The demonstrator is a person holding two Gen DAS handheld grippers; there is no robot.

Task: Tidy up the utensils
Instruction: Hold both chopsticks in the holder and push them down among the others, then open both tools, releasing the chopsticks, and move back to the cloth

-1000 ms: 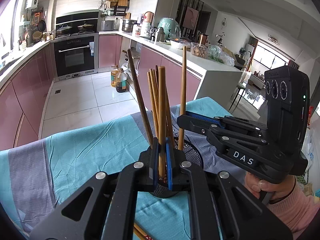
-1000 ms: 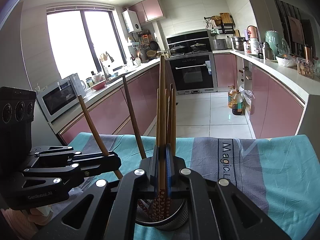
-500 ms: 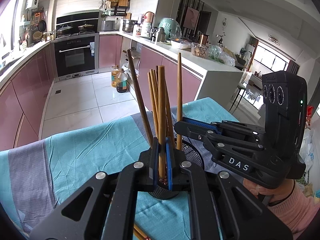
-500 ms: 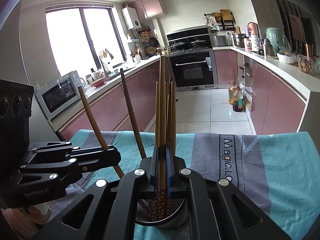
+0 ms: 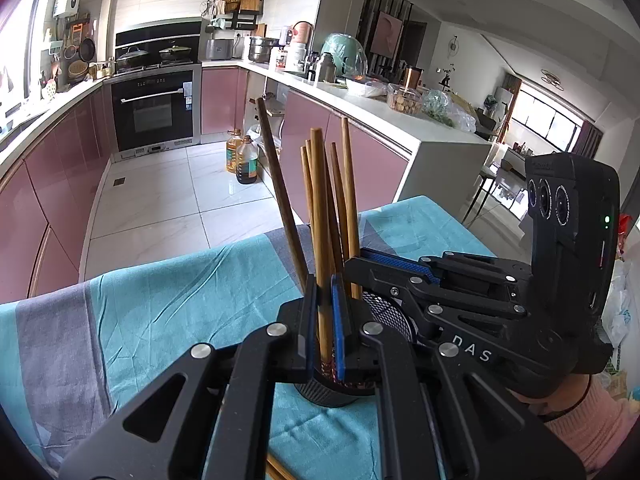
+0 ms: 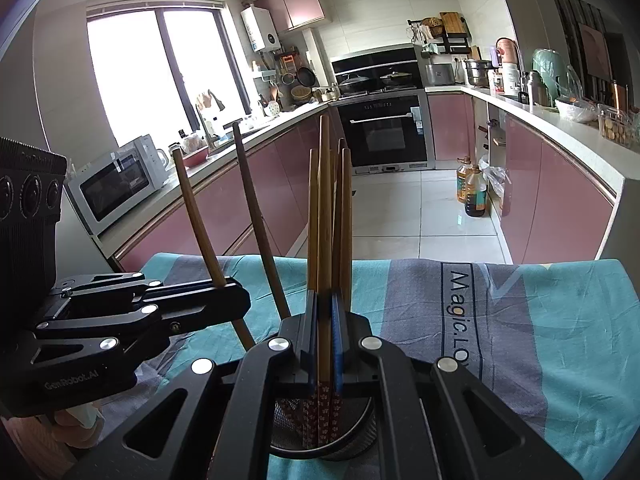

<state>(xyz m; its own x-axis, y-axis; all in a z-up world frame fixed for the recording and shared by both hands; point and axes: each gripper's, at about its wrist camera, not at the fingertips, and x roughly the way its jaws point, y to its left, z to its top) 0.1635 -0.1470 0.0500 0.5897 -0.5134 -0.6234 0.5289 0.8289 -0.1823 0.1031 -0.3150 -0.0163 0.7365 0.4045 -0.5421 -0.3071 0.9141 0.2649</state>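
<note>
A: Both claws clamped, left claw (image 5: 325, 322) and right claw (image 6: 325, 344), each on one brown wooden chopstick (image 5: 320, 240) standing in the round black mesh holder (image 5: 390, 314).

B: Dropping-in step; next, releasing both, likely.

The mesh holder (image 5: 390, 314) is largely hidden behind both tools. Chopstick tips (image 6: 322, 416) are lost inside it. A loose chopstick (image 5: 276, 470) is cut off at the bottom edge.
</note>
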